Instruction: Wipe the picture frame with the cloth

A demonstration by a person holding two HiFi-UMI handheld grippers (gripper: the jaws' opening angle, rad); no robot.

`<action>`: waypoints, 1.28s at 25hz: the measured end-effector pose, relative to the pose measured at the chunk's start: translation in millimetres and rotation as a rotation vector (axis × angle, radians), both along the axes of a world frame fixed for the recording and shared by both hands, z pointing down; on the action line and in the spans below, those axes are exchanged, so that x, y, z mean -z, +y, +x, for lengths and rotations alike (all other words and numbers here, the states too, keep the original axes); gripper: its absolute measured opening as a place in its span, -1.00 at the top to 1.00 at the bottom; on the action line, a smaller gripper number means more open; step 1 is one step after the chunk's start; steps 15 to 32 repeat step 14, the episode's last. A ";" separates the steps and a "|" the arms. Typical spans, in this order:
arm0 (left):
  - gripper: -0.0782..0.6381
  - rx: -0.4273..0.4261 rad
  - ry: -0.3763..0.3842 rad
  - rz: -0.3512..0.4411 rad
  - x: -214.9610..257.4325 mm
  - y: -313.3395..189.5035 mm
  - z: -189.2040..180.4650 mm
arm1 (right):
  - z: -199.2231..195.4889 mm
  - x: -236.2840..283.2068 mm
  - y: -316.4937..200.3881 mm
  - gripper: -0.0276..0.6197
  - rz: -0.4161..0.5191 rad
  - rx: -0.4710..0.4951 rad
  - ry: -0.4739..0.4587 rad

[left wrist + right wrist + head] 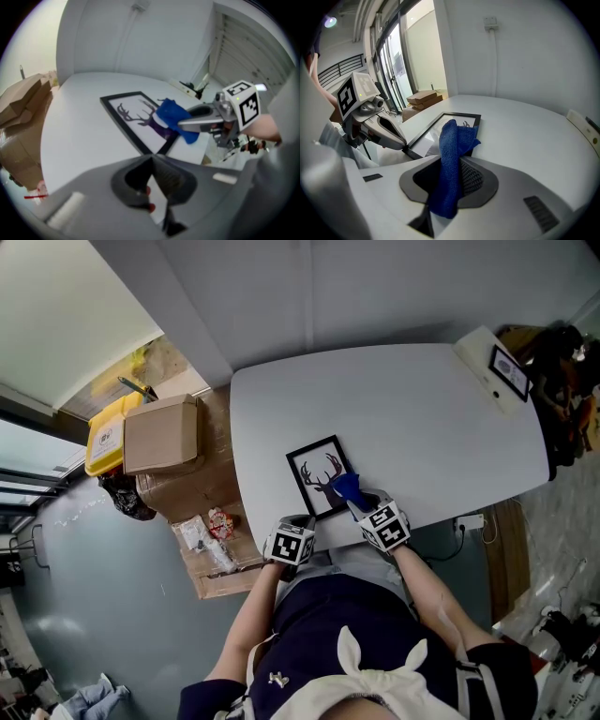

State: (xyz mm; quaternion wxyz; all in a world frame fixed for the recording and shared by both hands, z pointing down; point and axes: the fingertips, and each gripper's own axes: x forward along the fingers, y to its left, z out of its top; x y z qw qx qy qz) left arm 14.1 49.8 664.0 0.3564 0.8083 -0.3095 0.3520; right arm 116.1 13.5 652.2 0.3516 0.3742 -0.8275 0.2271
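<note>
A black picture frame (322, 475) with a deer print lies flat on the white table (422, 418), near its front edge. My right gripper (364, 503) is shut on a blue cloth (347, 487), and the cloth rests on the frame's right part. In the right gripper view the cloth (451, 150) hangs folded between the jaws over the frame (440, 129). My left gripper (304, 520) sits at the frame's near left corner. In the left gripper view its jaws meet right on that corner of the frame (123, 123), and the right gripper (199, 123) with the cloth (172, 117) lies across it.
A white device with a small screen (495, 365) stands at the table's far right corner. Cardboard boxes (161, 434) and a yellow bin (106, 434) sit on the floor to the left of the table. The person's body is close against the front edge.
</note>
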 end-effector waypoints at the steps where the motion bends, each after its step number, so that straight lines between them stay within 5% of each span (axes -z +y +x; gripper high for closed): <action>1: 0.77 -0.004 0.000 0.006 1.4 -0.9 0.0 | 0.1 0.4 0.1 0.62 0.000 -0.002 0.000; 32: 0.77 -0.001 0.010 0.006 -5.1 -1.2 0.6 | 0.9 -0.2 -0.9 0.62 0.001 -0.007 0.003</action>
